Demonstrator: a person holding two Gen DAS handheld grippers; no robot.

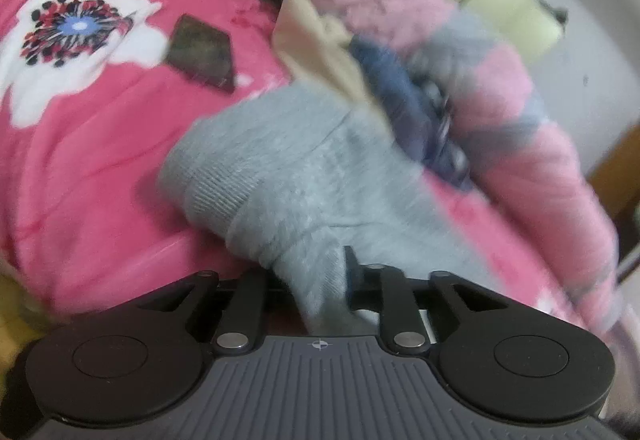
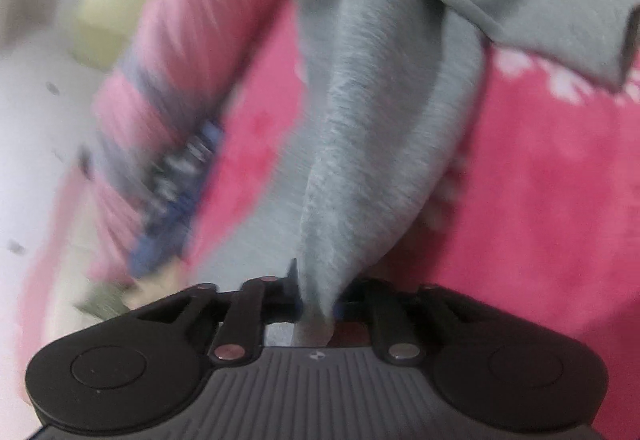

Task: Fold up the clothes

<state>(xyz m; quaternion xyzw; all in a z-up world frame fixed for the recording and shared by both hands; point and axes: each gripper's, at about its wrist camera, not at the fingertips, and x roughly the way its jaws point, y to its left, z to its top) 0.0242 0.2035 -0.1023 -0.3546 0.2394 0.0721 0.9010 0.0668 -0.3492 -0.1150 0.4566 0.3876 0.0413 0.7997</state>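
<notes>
The bed cover (image 1: 80,160), bright pink with a white flower print, fills most of both views and bears everything else; a rolled pink and grey quilt (image 1: 500,80) lies along its far side, with a heap of blue and cream clothes (image 1: 400,88) pressed against it; no basket, box or drawer shows, so there is no container to report. The grey sweater (image 1: 304,176) lies across the cover near that heap, part resting and part lifted; it looks thick, soft and light, a knit that will drape and sag rather than hold a crease, and should not slip from a firm pinch; the ribbed cuff or hem is the surest place to take hold, being denser than the body. A dark flat thing (image 1: 200,52), perhaps a phone, lies on the flower print, well apart. The left gripper (image 1: 320,280) is closed on a bunch of the sweater; the right gripper (image 2: 316,300) likewise pinches a hanging fold of it (image 2: 380,120).
</notes>
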